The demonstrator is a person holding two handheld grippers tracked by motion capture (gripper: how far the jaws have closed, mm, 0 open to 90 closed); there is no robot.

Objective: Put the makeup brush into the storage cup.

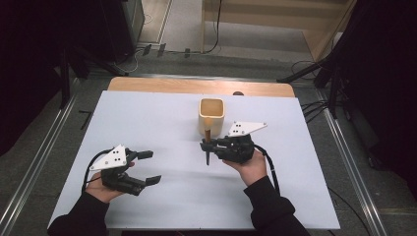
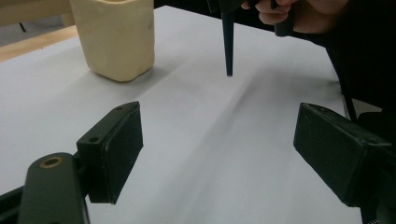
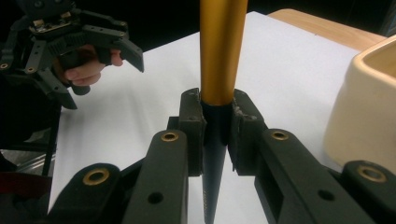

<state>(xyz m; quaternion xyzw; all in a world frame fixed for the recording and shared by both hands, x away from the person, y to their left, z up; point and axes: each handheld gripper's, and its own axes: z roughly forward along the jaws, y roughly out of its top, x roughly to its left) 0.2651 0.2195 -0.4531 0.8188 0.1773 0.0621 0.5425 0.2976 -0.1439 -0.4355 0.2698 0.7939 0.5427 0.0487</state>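
white table cover (image 1: 162,118) | wooden tabletop edge (image 1: 162,85) at far side | cables (image 1: 187,51) on grey floor (image 1: 236,59)

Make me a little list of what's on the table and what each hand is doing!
Table: white top
Cup: cream square cup, upright, beyond the pen
Pen: gold and black pen, upright, tip down, off the table
Right gripper: fingers shut on the pen
Left gripper: open, holding nothing

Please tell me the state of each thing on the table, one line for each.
Left gripper: jaws open, holding nothing, above the table.
Right gripper: jaws shut on the pen.
Pen: held upright, dark tip down, clear of the table.
Cream cup: upright, open top, untouched.
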